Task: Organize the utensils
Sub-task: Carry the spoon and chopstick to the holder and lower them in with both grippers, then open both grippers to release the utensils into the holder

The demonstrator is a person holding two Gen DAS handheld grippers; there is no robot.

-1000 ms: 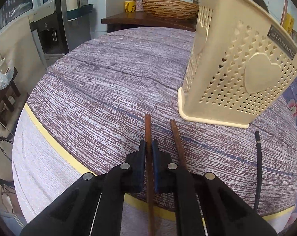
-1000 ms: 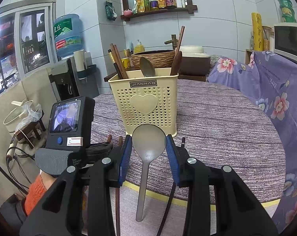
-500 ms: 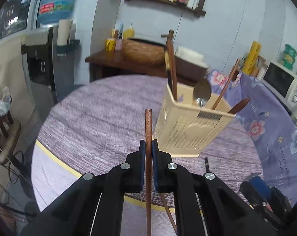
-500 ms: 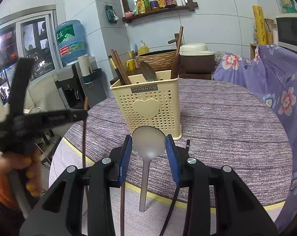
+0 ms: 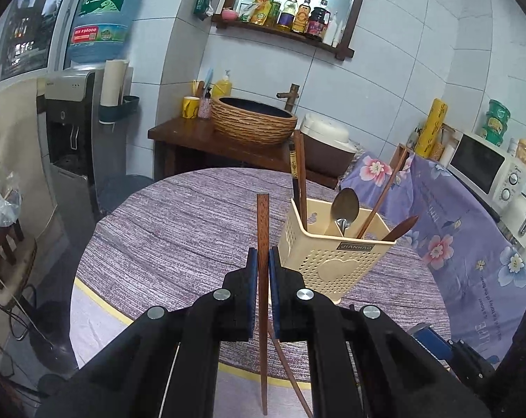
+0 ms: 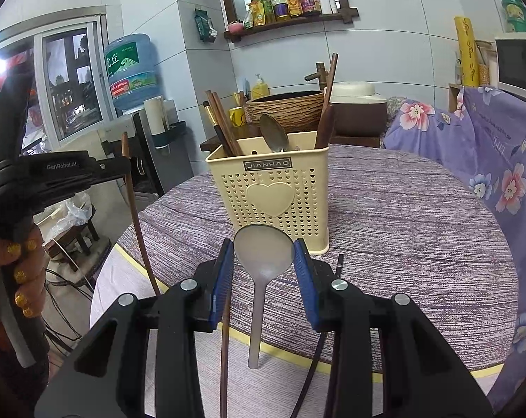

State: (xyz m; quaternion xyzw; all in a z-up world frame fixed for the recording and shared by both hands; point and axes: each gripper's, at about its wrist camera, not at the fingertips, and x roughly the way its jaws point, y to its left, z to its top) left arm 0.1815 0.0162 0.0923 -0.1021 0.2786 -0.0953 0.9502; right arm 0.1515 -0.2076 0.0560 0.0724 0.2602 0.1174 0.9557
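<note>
Well, left gripper (image 5: 262, 261) pinches a brown chopstick (image 5: 262, 230) mid-frame; right gripper (image 6: 264, 261) clamps the grey spoon (image 6: 263, 254) below the holder (image 6: 268, 188)

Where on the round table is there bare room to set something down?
Bare cloth lies left of and behind the caddy, out to the table edge. It is crowded at the near edge: spoon, brown chopstick and black chopstick lie there.

Round cloth-covered table (image 6: 402, 209) with cream utensil basket (image 6: 270, 188), loose chopsticks (image 6: 224, 355), black chopstick (image 6: 339, 264).

Black tool (image 6: 263, 261) with blue pads (image 6: 222, 275), silver screws (image 6: 188, 284).
</note>
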